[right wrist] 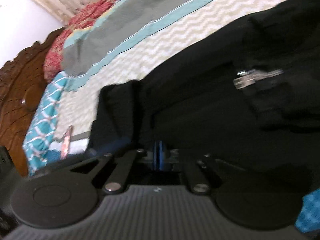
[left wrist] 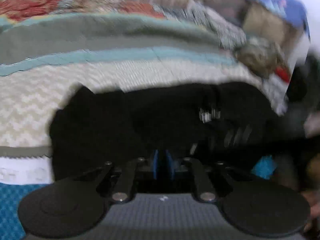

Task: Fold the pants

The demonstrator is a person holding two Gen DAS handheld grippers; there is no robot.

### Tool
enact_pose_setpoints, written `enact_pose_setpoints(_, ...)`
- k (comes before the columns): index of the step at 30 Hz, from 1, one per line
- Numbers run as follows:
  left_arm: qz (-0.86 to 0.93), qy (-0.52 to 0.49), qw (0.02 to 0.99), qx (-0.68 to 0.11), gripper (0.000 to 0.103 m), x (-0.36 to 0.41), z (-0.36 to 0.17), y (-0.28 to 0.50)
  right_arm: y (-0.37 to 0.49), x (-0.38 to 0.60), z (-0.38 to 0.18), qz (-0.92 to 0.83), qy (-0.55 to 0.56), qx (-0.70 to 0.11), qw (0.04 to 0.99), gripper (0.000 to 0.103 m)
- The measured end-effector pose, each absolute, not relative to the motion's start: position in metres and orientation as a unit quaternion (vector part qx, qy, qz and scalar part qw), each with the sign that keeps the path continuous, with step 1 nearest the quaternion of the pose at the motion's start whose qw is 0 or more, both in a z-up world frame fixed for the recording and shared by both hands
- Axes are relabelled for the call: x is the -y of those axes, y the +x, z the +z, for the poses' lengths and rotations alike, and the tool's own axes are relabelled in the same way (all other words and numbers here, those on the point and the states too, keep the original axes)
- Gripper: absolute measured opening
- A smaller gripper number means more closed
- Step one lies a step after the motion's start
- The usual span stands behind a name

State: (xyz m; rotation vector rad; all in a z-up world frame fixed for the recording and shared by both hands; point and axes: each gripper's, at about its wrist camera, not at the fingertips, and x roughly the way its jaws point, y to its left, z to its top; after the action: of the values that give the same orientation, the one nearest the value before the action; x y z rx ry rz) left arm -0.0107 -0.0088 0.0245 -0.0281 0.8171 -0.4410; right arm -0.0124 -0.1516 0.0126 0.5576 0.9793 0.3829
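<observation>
The black pants (left wrist: 152, 120) are spread on a bed covered by a striped quilt (left wrist: 100, 76), close to its near edge. In both wrist views the dark cloth fills the lower middle of the picture, directly in front of the blue finger pads. A small metal fastener (right wrist: 256, 77) can be seen on the cloth, so the waist part is probably turned toward the right side, but the blur does not allow more to be said.

The left hand-held gripper (left wrist: 163, 164) is seen with its two blue pads brought almost together, and black cloth appears to be pinched between them. The right hand-held gripper (right wrist: 159, 156) is shown the same way, with the pads pressed close on the dark fabric at the edge of the garment. Both views are smeared, which suggests that the cloth is being carried at this moment.

How far the folding has gone can be judged only in part. A doubled edge with a square corner is visible at the left of the pants in the right wrist view, so at least one fold is probably made or in progress. A neat, compact packet is not yet seen; the garment is wide and uneven. It is judged that the present fold must be laid down, flattened and followed by further folding.

A red patterned pillow (right wrist: 60, 46) and a wooden headboard (right wrist: 18, 76) are seen well apart from the pants.
</observation>
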Motion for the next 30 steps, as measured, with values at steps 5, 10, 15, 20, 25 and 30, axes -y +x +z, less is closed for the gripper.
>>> enact_pose_setpoints(5, -0.231, 0.009, 0.894, -0.384, 0.026, 0.013, 0.034, -0.028, -0.020, 0.180, 0.029, 0.160, 0.284, -0.418, 0.848, 0.015)
enact_pose_setpoints(10, -0.246, -0.027, 0.915, -0.319, 0.053, -0.023, 0.078, -0.074, -0.013, 0.167, 0.052, 0.204, 0.293, -0.376, 0.855, 0.071)
enact_pose_setpoints(15, -0.176, -0.076, 0.926, -0.324, 0.055, -0.071, 0.082, -0.092, 0.002, 0.105, 0.052, 0.253, 0.208, -0.390, 0.860, 0.087)
enact_pose_setpoints(20, -0.117, -0.142, 0.918, -0.352, 0.055, -0.099, 0.070, -0.080, 0.013, 0.074, 0.029, 0.230, 0.139, -0.440, 0.857, 0.004)
enact_pose_setpoints(25, -0.116, -0.172, 0.911, -0.356, 0.056, -0.106, 0.065, -0.066, -0.010, 0.138, 0.052, 0.183, 0.181, -0.388, 0.885, 0.003)
enact_pose_setpoints(30, -0.117, -0.242, 0.882, -0.388, 0.067, -0.106, 0.045, -0.032, -0.016, 0.157, 0.040, 0.138, 0.175, -0.400, 0.889, 0.003)
